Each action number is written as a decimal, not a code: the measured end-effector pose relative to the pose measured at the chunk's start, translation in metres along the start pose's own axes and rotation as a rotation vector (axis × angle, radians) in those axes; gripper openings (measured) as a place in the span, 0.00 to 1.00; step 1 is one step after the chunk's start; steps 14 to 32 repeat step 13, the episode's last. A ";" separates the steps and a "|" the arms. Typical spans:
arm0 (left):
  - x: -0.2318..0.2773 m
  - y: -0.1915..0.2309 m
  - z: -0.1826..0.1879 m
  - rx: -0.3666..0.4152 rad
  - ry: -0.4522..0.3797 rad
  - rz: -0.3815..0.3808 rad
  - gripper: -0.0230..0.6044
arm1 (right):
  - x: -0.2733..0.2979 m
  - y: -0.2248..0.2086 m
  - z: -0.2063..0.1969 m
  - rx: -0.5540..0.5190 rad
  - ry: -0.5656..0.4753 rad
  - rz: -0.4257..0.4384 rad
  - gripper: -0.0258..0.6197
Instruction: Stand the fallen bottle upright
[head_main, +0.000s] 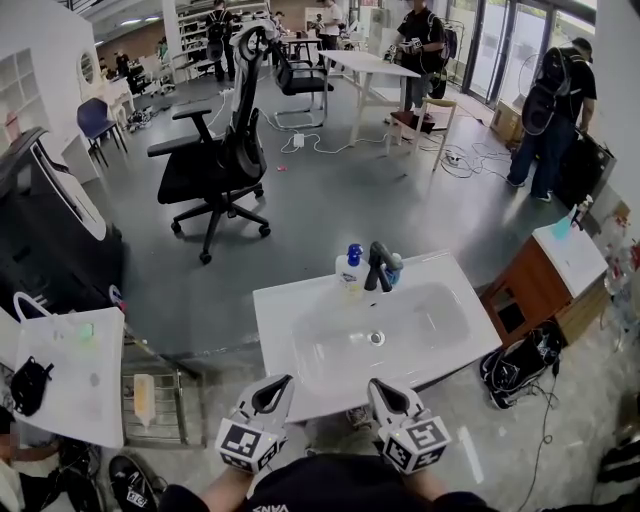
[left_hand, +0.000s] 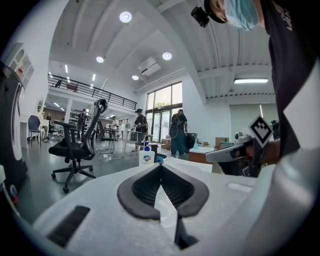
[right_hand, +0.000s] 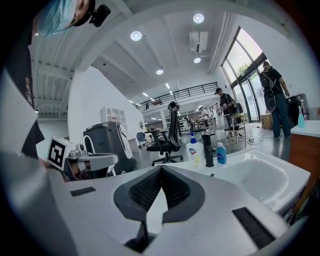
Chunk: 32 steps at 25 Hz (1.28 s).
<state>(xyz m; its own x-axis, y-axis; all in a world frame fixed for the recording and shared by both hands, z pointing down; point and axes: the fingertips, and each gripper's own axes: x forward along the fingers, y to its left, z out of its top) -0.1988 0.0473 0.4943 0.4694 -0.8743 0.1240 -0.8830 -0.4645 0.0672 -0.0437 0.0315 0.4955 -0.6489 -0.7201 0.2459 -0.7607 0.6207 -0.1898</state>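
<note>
The left gripper (head_main: 282, 381) and right gripper (head_main: 376, 385) are held closed and empty, well short of the faucet (head_main: 377, 266). A white bottle (head_main: 350, 270) with a blue pump is seen upright just left of the faucet, a small blue bottle (head_main: 395, 268) just right of it.

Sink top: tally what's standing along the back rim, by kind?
White pump bottle: 1
Small blue bottle: 1
Black faucet: 1
Total: 3, all upright.
</note>
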 end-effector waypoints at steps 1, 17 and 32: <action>0.000 0.000 -0.001 -0.002 0.000 -0.001 0.07 | 0.001 0.000 0.000 -0.001 0.000 0.001 0.04; 0.006 0.007 -0.001 -0.013 -0.001 -0.002 0.07 | 0.010 -0.003 0.005 -0.007 -0.002 0.006 0.04; 0.006 0.007 -0.001 -0.013 -0.001 -0.002 0.07 | 0.010 -0.003 0.005 -0.007 -0.002 0.006 0.04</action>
